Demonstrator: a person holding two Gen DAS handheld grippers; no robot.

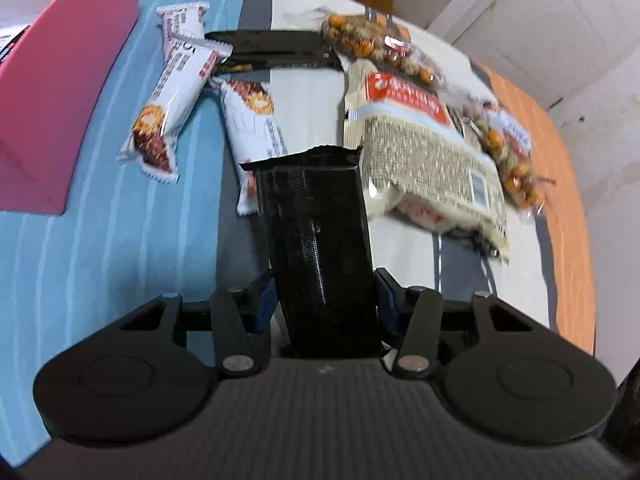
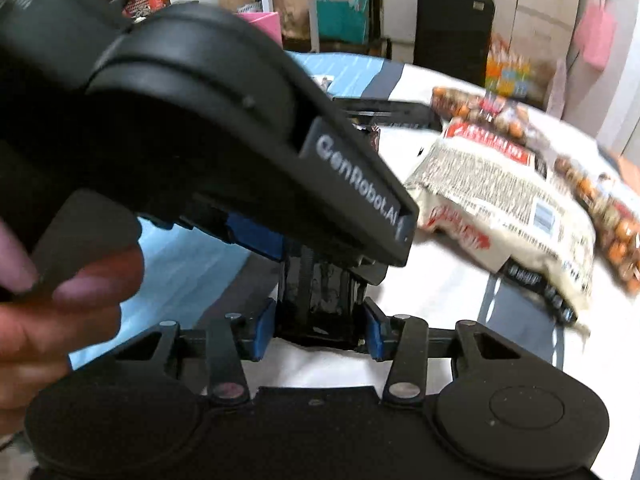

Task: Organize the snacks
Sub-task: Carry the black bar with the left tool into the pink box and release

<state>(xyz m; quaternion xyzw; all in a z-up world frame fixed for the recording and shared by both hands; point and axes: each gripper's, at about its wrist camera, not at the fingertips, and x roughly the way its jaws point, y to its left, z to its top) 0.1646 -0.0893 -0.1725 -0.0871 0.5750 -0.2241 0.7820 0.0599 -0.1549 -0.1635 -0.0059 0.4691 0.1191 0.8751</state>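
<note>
My left gripper (image 1: 325, 296) is shut on a black snack bar (image 1: 320, 232), held above the striped cloth. In the right wrist view the same black bar (image 2: 320, 300) sits between my right gripper's (image 2: 320, 320) blue pads (image 2: 264, 330), which close on its other end; the left gripper body (image 2: 240, 128) crosses above. On the cloth lie white chocolate bars (image 1: 168, 100), another black bar (image 1: 276, 50), a beige and red snack bag (image 1: 424, 152) and clear packs of orange nuts (image 1: 376, 40).
A pink box (image 1: 52, 92) stands at the left on the blue part of the cloth. An orange strip of cloth (image 1: 560, 216) borders the right edge. A dark heater-like unit (image 2: 452, 28) and bags stand behind the table.
</note>
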